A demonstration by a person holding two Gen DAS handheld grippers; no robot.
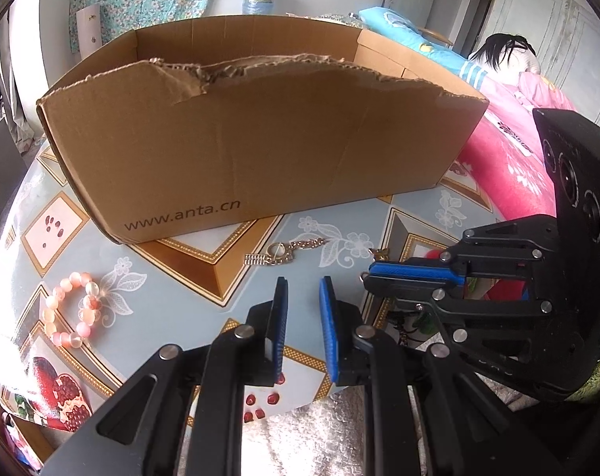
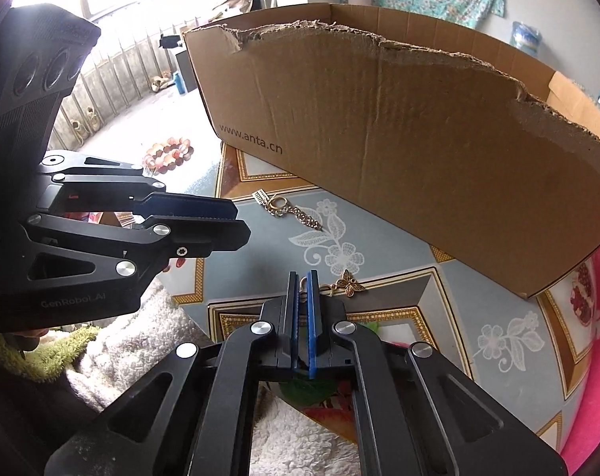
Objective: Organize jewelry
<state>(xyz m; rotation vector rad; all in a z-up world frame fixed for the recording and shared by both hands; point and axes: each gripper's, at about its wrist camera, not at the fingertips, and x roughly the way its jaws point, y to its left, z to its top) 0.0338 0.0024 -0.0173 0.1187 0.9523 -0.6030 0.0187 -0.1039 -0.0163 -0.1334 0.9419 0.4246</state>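
Right wrist view shows the right gripper (image 2: 303,277) clamped on a ring of the butterfly charm (image 2: 349,282) lying on the table (image 2: 399,273) beside the cardboard box (image 2: 399,119), while the left gripper (image 1: 303,289) stands narrowly parted, holding nothing.

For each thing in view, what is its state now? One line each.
cardboard box: open on top, front edge torn.
right gripper: shut on butterfly chain.
left gripper: slightly open, empty.
gold chain: lying loose on the table.
pink bead bracelet: lying on the table, untouched.
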